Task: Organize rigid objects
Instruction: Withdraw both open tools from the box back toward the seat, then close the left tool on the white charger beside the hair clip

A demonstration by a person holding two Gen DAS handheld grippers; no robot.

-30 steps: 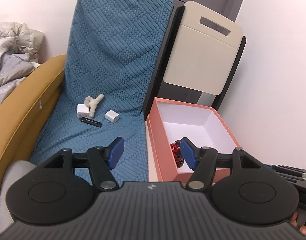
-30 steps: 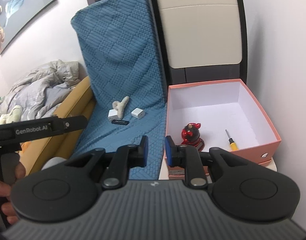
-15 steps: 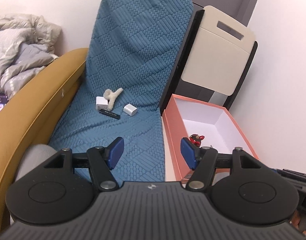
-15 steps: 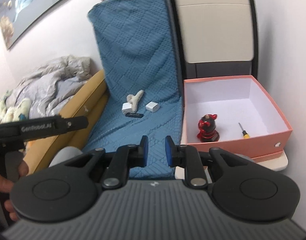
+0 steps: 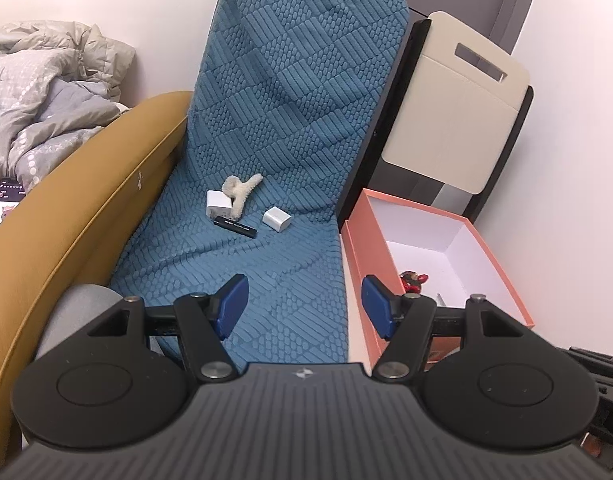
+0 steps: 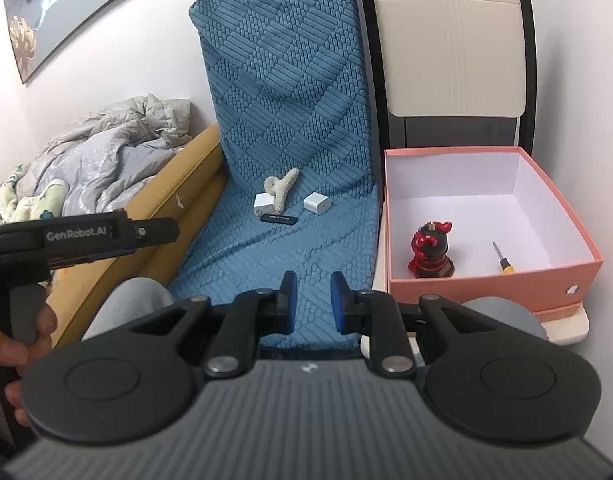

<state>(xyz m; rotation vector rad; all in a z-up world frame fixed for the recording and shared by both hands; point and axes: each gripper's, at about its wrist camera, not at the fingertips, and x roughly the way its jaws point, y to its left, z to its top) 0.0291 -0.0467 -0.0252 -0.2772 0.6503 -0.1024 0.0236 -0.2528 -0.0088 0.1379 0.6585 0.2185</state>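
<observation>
Step in hand, by my reading: between picks, reach toward next item.

Left gripper: jaws wide apart, empty. Right gripper: jaws narrowly parted, empty.

Ahead of left gripper on blue quilted seat cover: two white plastic charger cubes, black slim stick, beige fuzzy hair claw touching one cube.

Right of right gripper: pink cardboard box with red-black glossy figurine and small yellow-handled screwdriver inside.

Next move likely: advance, straddle one item, close, carry right to box.

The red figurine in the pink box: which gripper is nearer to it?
Right, though not by much. The right gripper hangs left of the red figurine, over the blue cover; the left gripper sits farther left.
</observation>
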